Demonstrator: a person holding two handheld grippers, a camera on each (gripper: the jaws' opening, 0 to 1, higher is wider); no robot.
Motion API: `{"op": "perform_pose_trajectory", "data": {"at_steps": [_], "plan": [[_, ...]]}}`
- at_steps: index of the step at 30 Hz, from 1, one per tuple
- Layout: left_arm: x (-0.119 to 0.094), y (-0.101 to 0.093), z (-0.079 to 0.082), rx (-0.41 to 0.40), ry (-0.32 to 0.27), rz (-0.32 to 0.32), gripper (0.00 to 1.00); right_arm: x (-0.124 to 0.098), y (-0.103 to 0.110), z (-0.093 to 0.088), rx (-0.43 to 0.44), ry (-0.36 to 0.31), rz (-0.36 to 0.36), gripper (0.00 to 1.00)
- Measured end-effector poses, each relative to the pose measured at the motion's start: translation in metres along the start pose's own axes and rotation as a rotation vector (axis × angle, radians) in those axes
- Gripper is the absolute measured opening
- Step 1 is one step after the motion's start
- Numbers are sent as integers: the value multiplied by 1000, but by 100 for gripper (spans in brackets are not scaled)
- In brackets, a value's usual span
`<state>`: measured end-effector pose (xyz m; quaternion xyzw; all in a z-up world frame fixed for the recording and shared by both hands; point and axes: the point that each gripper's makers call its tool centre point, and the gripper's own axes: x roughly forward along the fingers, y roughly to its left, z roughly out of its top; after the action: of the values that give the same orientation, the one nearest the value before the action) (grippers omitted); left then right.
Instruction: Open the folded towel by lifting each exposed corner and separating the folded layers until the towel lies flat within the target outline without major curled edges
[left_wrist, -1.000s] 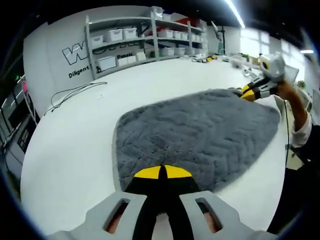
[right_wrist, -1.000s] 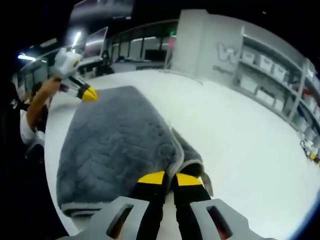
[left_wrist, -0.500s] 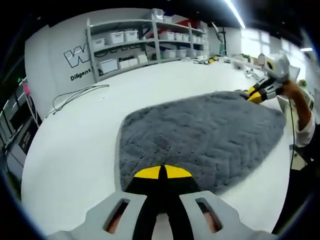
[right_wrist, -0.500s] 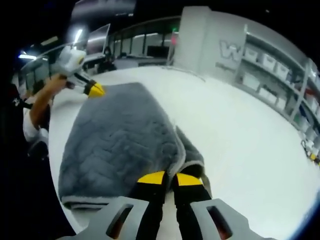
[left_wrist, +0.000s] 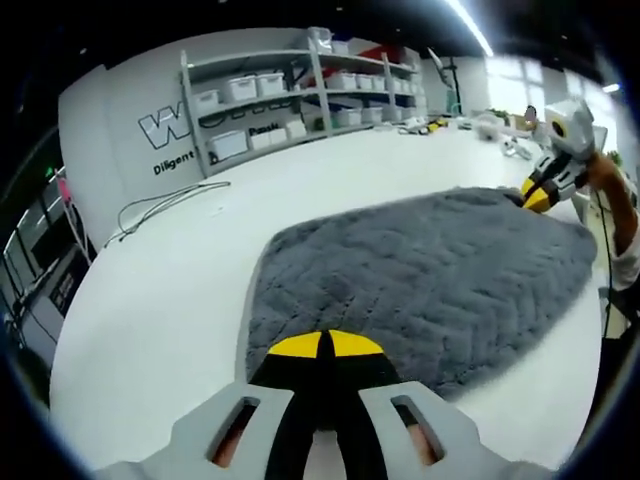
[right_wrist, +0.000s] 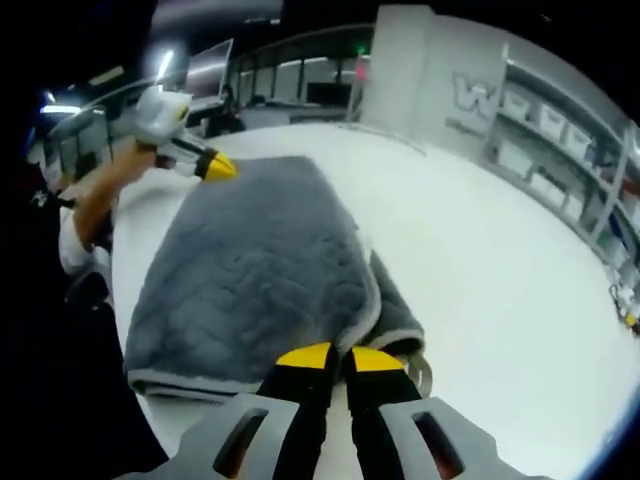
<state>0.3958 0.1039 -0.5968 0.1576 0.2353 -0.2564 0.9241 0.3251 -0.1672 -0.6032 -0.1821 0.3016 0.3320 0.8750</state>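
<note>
Left gripper view first: could lose the towel (left_wrist: 430, 280) from the left gripper (left_wrist: 320, 345), yellow tips pressed together on the near edge, if pulled too hard against the right gripper (left_wrist: 540, 195), likewise clamped on the far right corner. Could also drag both layers along as one instead of parting them, given the thick pile; cannot tell the layer count between either pair of jaws. Might slide the whole cloth over the smooth white table (left_wrist: 150, 300) toward its edge, or leave a curled hem on release. Cannot make out any target outline on the tabletop, so hard to judge placement. Looks grey, plush, quilted in a chevron stitch, with a paler bound hem; lies spread over the middle of the table, stretched between the two grippers, mostly flat on top. Right gripper view: shows a second layer (right_wrist: 395, 310) peeking out from under the top sheet, right of the near jaws, so judged folded at least once
</note>
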Motion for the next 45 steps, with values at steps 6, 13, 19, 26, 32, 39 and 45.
{"op": "perform_pose_trajectory", "data": {"at_steps": [6, 13, 19, 26, 32, 39, 45], "plan": [[3, 4, 1, -7, -4, -4, 1, -1, 1, -2, -17, 17, -8, 2], [6, 12, 3, -23, -24, -10, 1, -2, 3, -3, -11, 18, -4, 2], [11, 16, 6, -25, -16, -22, 1, -1, 1, -2, -23, 30, -5, 2], [16, 20, 9, -11, -5, -16, 1, -1, 0, -1, -9, 19, 14, 2], [22, 20, 12, 20, 11, -8, 1, -1, 2, 0, -14, 29, 17, 1], [31, 21, 17, 63, 33, -14, 1, -1, 1, 0, 8, 35, 21, 1], [33, 21, 18, 56, 31, -24, 1, -1, 2, 0, -2, 47, 12, 1]]}}
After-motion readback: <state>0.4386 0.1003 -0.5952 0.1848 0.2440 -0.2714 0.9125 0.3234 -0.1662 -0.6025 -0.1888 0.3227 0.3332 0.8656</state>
